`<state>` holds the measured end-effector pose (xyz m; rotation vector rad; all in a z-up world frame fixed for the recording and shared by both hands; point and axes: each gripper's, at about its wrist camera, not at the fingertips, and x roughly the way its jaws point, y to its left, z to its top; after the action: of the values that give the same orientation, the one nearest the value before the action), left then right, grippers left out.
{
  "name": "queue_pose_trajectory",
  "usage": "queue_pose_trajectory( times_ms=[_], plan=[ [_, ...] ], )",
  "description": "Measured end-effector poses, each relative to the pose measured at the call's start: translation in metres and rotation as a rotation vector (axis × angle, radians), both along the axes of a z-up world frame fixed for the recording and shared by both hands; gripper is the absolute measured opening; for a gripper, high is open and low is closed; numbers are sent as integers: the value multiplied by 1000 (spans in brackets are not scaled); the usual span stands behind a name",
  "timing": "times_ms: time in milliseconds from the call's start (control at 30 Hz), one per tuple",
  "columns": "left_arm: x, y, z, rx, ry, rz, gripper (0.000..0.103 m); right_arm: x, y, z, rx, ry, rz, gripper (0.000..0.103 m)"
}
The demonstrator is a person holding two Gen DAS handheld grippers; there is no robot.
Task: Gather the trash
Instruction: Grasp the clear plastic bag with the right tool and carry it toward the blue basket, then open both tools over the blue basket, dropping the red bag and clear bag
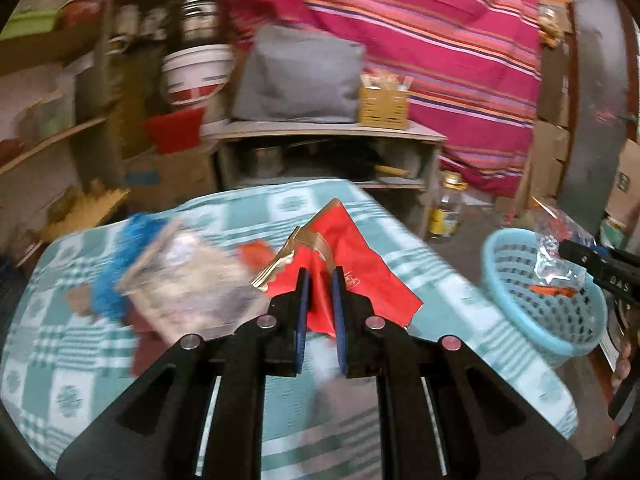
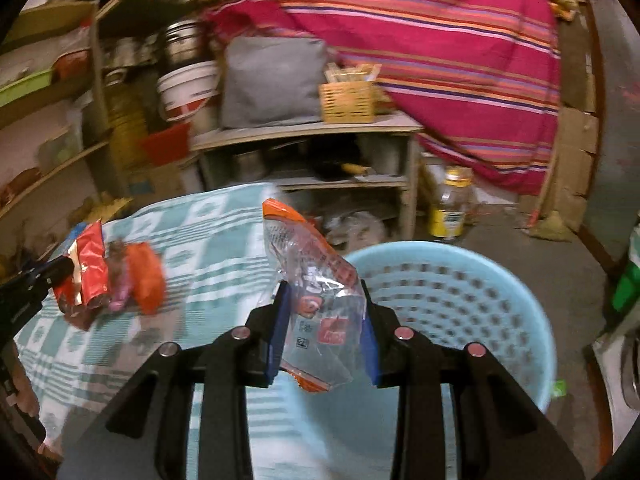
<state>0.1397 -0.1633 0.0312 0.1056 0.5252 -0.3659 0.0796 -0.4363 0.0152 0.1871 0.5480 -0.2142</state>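
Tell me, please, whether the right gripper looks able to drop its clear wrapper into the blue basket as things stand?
Probably yes. The right gripper holds the clear wrapper at the near rim of the blue basket, whose mouth looks open, with nothing between them; the left gripper is over the table.

The counter [image 1: 100,344] is covered with a cloth in green and white checks. On it lie several pieces of trash: a clear plastic bag [image 1: 192,280] next to something blue and fuzzy [image 1: 116,264], an orange wrapper [image 2: 146,278] and a dark red packet [image 1: 146,346]. The blur hides finer details. On the floor [image 2: 500,220], near the counter's corner, stands a light blue perforated basket [image 2: 460,300], and farther back a bottle with a yellow label [image 2: 450,204].
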Motion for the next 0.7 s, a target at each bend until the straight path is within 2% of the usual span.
queue_pose_trajectory(
  times_ms=[133,300,467,700],
  plan=[
    [-5,-45,-5,-3,3,-74,10,-17,-38,-5,11,7,-69,32],
    [-7,-93,-15,-22,30,-146,10,-28,-63,-14,17,24,-107,32],
    [-12,-128,-22,-47,54,-210,11,-32,-75,-18,33,22,-121,32],
    [-11,-168,-34,-41,73,-265,11,-38,-87,-21,36,24,-144,32]
  ],
)
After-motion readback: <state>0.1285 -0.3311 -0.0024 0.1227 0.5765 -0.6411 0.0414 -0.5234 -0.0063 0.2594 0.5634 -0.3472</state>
